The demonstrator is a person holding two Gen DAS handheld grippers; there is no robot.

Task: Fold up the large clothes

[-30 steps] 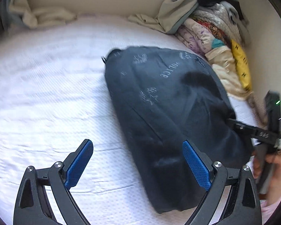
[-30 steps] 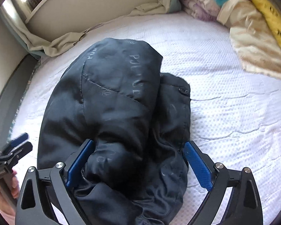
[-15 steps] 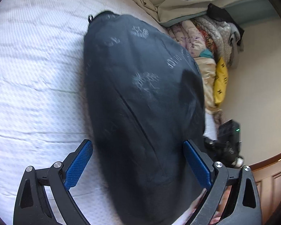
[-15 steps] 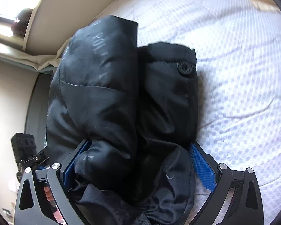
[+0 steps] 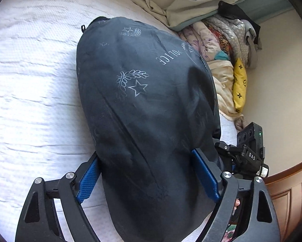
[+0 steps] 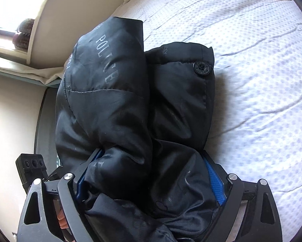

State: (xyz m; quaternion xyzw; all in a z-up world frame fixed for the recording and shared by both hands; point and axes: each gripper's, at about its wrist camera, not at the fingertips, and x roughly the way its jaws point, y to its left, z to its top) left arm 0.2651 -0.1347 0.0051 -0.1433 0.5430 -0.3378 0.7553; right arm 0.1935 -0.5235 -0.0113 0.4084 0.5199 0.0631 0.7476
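A padded black jacket (image 5: 142,104) printed with stars and "POLICE" lies bundled on the white bed (image 5: 29,84). In the left wrist view my left gripper (image 5: 144,153) straddles its near end, jaws closing, and both blue pads touch the fabric. In the right wrist view the jacket (image 6: 114,104) shows a folded sleeve and a buttoned cuff (image 6: 201,68). My right gripper (image 6: 149,152) is closing on that end, and fabric bulges over both pads. Each view catches the other gripper's body at the edge (image 5: 247,151) (image 6: 31,167).
A pile of folded clothes and blankets (image 5: 221,46) with a yellow cushion (image 5: 239,84) lines the bed's far side by the wall. Beige sheeting (image 5: 183,10) is bunched at the head. Wooden panelling (image 5: 288,191) and a windowsill (image 6: 13,48) border the bed.
Both grippers dropped and rolled toward the jacket's ends. Their jaws, wide a second ago, have narrowed until the pads meet the fabric.
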